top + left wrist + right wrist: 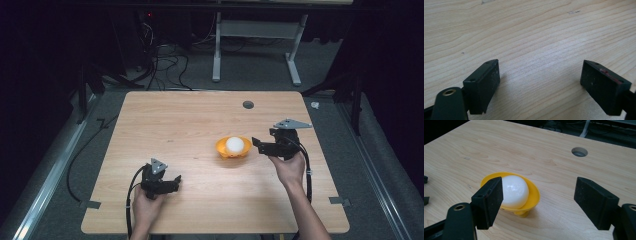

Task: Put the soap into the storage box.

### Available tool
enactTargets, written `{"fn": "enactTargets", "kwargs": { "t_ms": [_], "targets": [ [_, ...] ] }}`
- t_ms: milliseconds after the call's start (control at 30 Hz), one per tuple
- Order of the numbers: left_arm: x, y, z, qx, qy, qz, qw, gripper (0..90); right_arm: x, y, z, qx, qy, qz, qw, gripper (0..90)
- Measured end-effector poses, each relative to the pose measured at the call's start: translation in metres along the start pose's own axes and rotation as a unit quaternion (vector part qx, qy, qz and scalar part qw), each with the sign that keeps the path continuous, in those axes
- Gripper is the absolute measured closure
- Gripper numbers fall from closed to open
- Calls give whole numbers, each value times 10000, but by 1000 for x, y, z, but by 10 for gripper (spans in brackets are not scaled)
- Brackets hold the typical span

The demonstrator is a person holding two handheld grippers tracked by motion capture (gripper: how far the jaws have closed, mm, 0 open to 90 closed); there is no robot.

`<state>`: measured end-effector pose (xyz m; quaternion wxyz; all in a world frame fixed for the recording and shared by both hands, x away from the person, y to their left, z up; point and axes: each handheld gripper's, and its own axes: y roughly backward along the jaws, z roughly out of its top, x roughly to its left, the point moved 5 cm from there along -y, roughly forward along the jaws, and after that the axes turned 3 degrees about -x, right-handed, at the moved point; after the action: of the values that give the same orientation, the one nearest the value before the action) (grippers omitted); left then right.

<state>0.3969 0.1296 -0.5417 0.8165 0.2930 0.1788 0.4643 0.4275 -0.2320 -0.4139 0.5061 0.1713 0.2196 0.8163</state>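
White egg sitting in a yellow cup-shaped holder, right of centre on the wooden table, toward the right hand's side. Holder standing upright on a small foot, egg filling most of the bowl and rising above the rim.

Hovering just right of the holder in the high view: right gripper, jaws pointing left at it, gaping with nothing between the pads. Looking along those jaws in the right gripper view, one pad standing just in front of the holder's near rim, the other well off to the side over bare wood; no contact visible with egg or holder.

Resting near the front-left of the table: left gripper, well apart from the holder, jaws spread wide over bare wood and gripping nothing.

Farther back, a round grommet hole sitting in the tabletop, beyond the holder.

Judging the risks: smooth, rounded egg likely slipping out of flat pads if pinched off-centre or too high. Closing too hard possibly cracking it, if real. Light holder on a narrow foot probably tipping or skidding if a pad is nudging its rim during the approach, with no second gripper steadying it.
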Motion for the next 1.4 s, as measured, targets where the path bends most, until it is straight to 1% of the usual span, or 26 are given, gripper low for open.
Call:
{"fn": "enactTargets", "kwargs": {
  "t_ms": [167,333,567,733,1033,1400],
  "targets": [
    [0,0,0,0,0,0,10000,164,-5,6,-5,-2,-46,-55,10000,242],
    [0,0,0,1,1,0,10000,164,-9,15,-6,-97,-70,-111,9999,245],
    [0,0,0,1,1,0,10000,164,-12,25,-9,-159,-124,-165,9997,248],
    [0,0,0,0,2,1,10000,164,-14,31,-10,-236,-109,-179,9995,250],
    [0,0,0,2,1,3,10000,163,-18,41,-16,-261,-141,-245,9993,265],
    [0,0,0,2,2,4,10000,163,-21,49,-21,-334,-190,-279,9989,268]
  ]
}}
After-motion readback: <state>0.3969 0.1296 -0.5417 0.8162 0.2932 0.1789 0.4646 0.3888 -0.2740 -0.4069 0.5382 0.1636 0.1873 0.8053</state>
